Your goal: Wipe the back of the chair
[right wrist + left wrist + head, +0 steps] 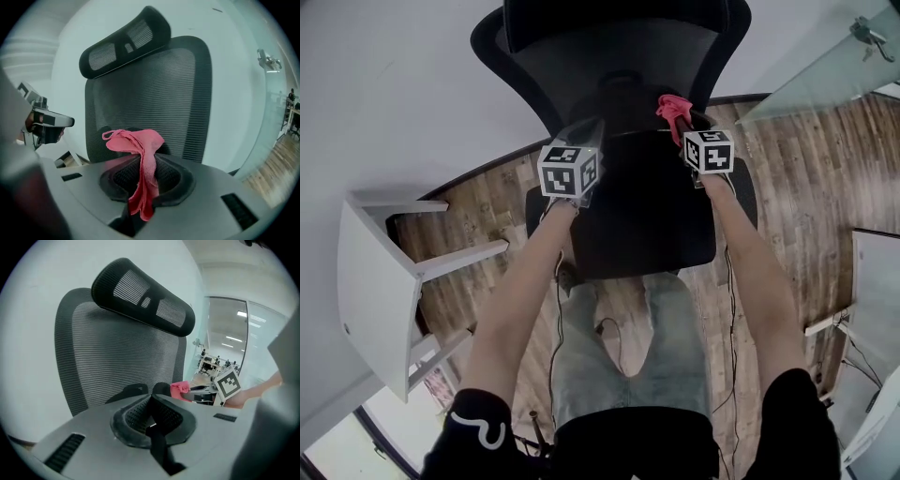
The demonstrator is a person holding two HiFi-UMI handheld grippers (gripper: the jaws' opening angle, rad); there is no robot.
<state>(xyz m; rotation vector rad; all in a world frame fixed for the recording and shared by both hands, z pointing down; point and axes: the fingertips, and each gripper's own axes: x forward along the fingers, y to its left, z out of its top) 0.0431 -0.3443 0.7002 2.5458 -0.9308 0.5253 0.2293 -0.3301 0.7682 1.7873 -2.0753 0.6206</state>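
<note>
Progress nil: pink cloth [137, 143] clamped in right gripper [140, 185], held near the chair's mesh back [154, 93] but seemingly not touching, left gripper [151, 423] closed on nothing, whole backrest left to wipe.

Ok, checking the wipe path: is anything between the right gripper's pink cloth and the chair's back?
Nothing visible does. The right gripper holds the pink cloth facing the chair back, only air between; the left gripper is aside.
</note>
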